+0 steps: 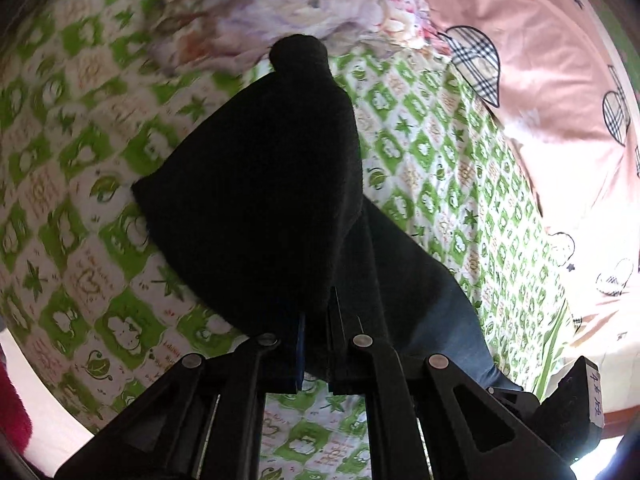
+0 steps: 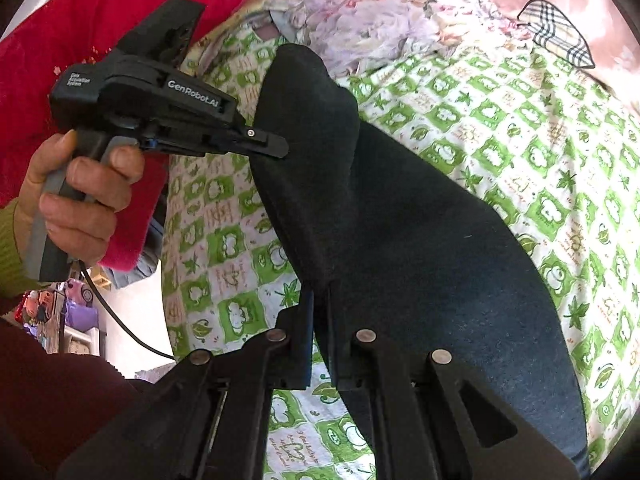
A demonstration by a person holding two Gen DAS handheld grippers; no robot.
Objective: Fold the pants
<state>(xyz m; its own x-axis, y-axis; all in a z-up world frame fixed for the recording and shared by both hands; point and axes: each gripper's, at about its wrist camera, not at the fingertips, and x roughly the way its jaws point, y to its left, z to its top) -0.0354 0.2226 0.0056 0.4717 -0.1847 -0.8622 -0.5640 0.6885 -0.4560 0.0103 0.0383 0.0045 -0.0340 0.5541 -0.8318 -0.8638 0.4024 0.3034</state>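
Note:
The pants [image 1: 260, 184] are dark, almost black, and lie partly lifted over a green-and-white patterned bedsheet [image 1: 432, 152]. My left gripper [image 1: 316, 320] is shut on a fold of the pants, which hangs in front of the camera and hides the fingertips. In the right wrist view the pants [image 2: 420, 240] stretch from the lower right up to the middle. My right gripper [image 2: 320, 320] is shut on their near edge. The left gripper [image 2: 276, 146] shows there too, held by a hand [image 2: 80, 196], pinching the cloth at its left edge.
A pink quilt with plaid heart patches [image 1: 540, 80] lies at the right. A pale floral blanket [image 1: 280, 4] is bunched at the far side of the bed. Red fabric [image 2: 120, 4] sits at the upper left, and a cable [image 2: 120, 320] hangs below the hand.

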